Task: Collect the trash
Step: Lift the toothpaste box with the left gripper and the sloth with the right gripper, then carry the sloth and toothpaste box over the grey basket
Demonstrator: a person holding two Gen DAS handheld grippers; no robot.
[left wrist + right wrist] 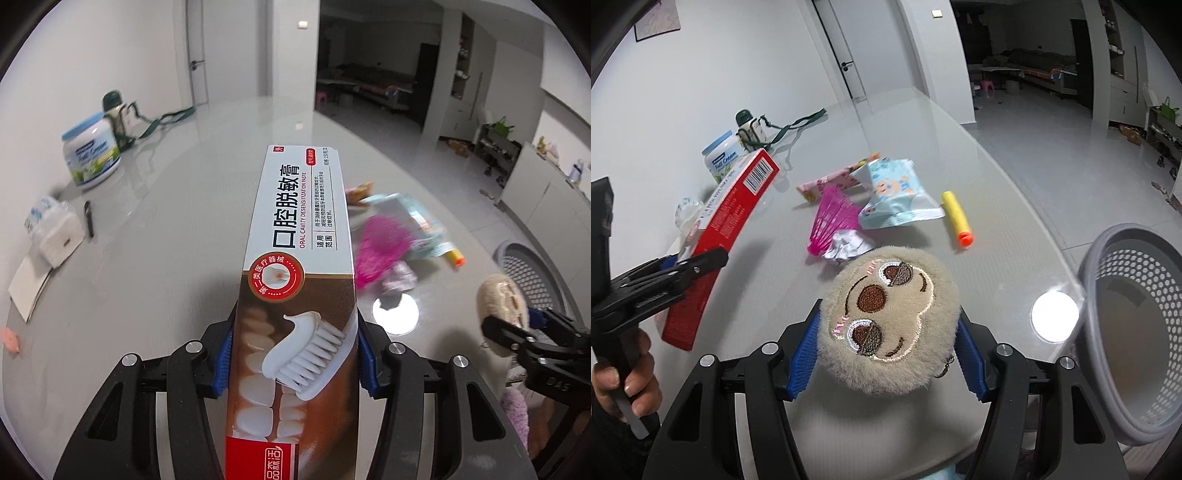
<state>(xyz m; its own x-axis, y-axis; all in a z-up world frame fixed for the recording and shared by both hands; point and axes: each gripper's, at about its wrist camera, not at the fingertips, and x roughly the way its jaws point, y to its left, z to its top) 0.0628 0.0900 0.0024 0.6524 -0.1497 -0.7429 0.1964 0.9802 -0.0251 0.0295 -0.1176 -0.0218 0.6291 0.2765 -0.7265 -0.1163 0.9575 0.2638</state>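
Toothpaste box (pixel 295 280) is clamped between the left gripper (pixel 293 363) jaws, lifted off the table (pixel 166 206). Right gripper (pixel 886 354) pinches a plush sloth face (pixel 890 321). Both look mid-carry; next, I'd guess, release into the 1 grey basket (pixel 1137 332) right of the jaws.

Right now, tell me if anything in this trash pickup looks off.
The right gripper has its jaws closed on a plush sloth face, intact and more toy than trash, beside the grey perforated basket. The left gripper holds a toothpaste box, sticking far out past the jaws.
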